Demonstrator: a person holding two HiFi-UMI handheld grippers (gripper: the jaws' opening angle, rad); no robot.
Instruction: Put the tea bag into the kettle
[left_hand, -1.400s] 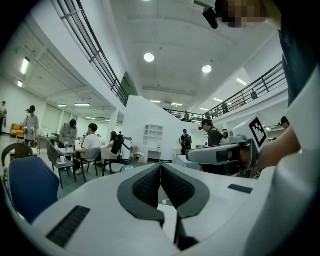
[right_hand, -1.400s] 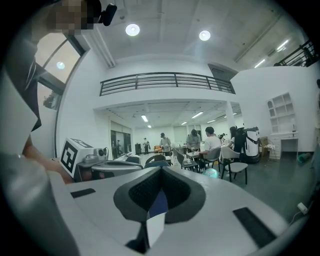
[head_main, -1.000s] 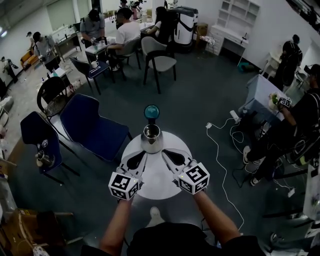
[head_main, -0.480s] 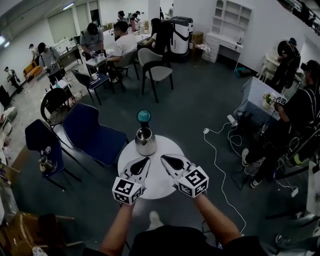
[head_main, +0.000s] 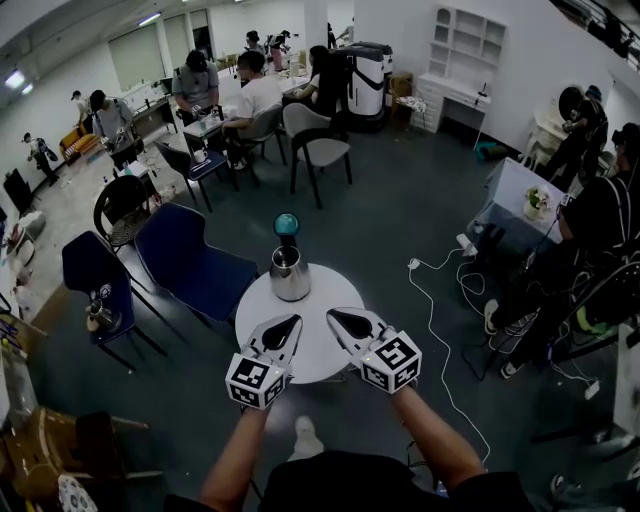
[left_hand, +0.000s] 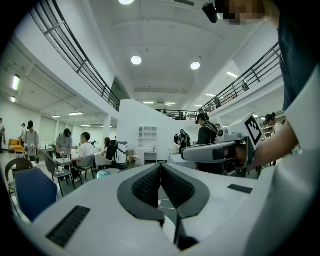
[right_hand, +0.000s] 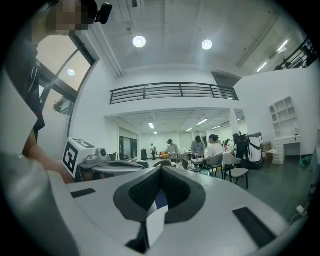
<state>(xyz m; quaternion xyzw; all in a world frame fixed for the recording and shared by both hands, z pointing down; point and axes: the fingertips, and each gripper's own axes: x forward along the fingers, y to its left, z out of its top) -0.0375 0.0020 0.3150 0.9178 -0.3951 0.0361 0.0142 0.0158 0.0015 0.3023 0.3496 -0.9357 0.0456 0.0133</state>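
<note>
A steel kettle stands open-topped at the far side of a small round white table. My left gripper and right gripper hover side by side over the table's near half, tips pointing at the kettle and a short way from it. Both have their jaws together. In the left gripper view the left gripper has its dark pads touching, and so does the right gripper in its own view. No tea bag shows in any view.
A teal round object sits just behind the kettle. Blue chairs stand left of the table. A white cable runs over the floor on the right, near a person. Further back, people sit at tables.
The head view has risen and tilted a little. Both grippers now sit slightly further back from the kettle, still shut and side by side.
</note>
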